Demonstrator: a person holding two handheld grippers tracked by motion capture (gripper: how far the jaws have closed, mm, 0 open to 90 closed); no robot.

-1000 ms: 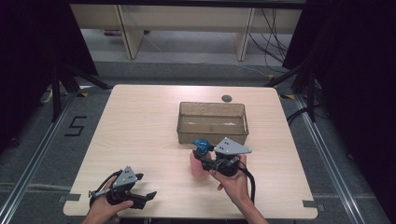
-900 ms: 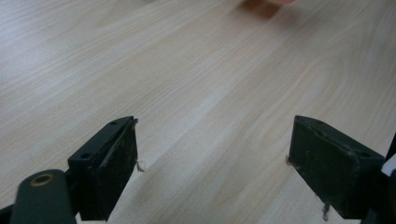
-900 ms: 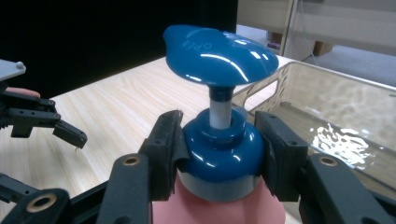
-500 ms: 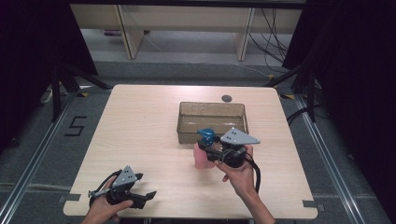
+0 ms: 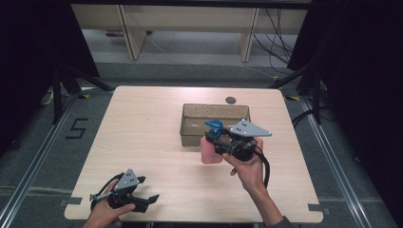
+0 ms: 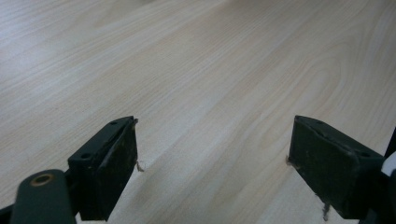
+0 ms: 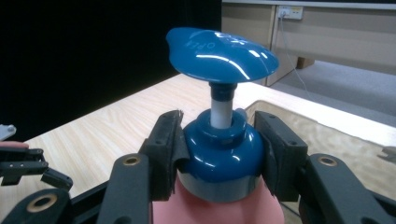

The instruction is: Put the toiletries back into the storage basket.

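A pink pump bottle with a blue collar and pump head hangs upright above the table, just in front of the brown see-through bin. My right gripper is shut on the bottle's blue collar, with a pad pressed on each side. My left gripper rests at the table's front left corner, held by a hand. Its jaws stand wide open over bare wood with nothing between them.
The bin sits right of the table's middle and looks empty. A small dark round disc lies behind it near the far edge. Shelving and cables stand beyond the table, and dark floor surrounds it.
My right gripper has lifted the pink bottle off the table and carried it up toward the bin's front wall. The left gripper has stayed put.
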